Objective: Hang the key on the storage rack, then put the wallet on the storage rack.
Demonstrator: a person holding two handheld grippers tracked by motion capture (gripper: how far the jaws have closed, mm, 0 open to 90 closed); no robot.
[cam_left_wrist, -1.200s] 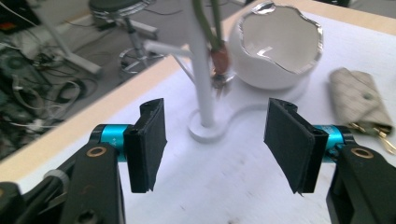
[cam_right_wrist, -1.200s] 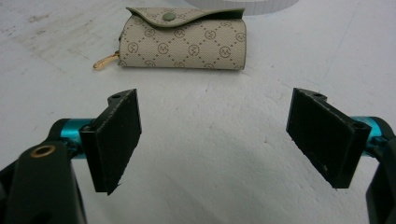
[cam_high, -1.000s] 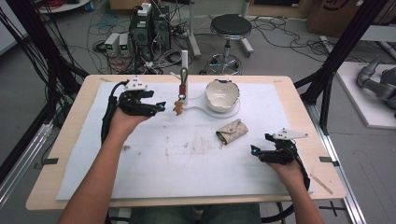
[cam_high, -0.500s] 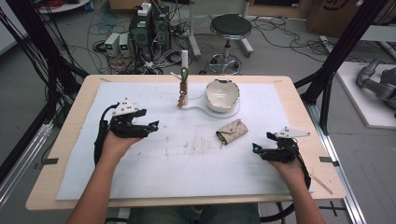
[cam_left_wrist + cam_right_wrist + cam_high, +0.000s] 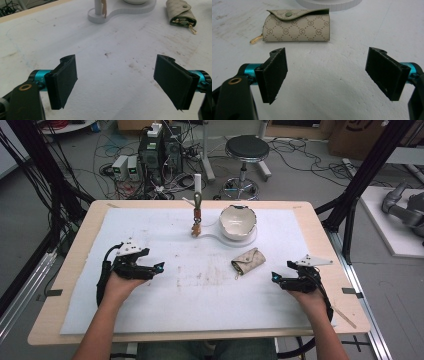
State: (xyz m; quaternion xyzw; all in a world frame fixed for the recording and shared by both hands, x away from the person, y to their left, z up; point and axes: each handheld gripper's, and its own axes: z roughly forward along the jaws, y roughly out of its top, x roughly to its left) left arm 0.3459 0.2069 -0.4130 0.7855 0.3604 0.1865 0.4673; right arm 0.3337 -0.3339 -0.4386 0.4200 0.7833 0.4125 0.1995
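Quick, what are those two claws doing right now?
Left claw: open, holding nothing; jaws have just been opening.
Right claw: open, holding nothing.

The mat (image 5: pixel 150 320) lies bare from its near edge to mid-depth, giving free passage between the 2 grippers. Obstacles: the pouch (image 5: pixel 248 261) right of centre, and at the far edge the stand (image 5: pixel 197 210) with its bowl (image 5: pixel 238 221) just beside it.

Your pouch (image 5: pixel 297 25) is beige with a diamond lattice of small round monograms, an olive flap and snap, and a gold clasp (image 5: pixel 256 39). The mat (image 5: pixel 210 285) is white with brown smudges. Upper centre, the bowl (image 5: pixel 238 221) and stand (image 5: pixel 220 236) are white.
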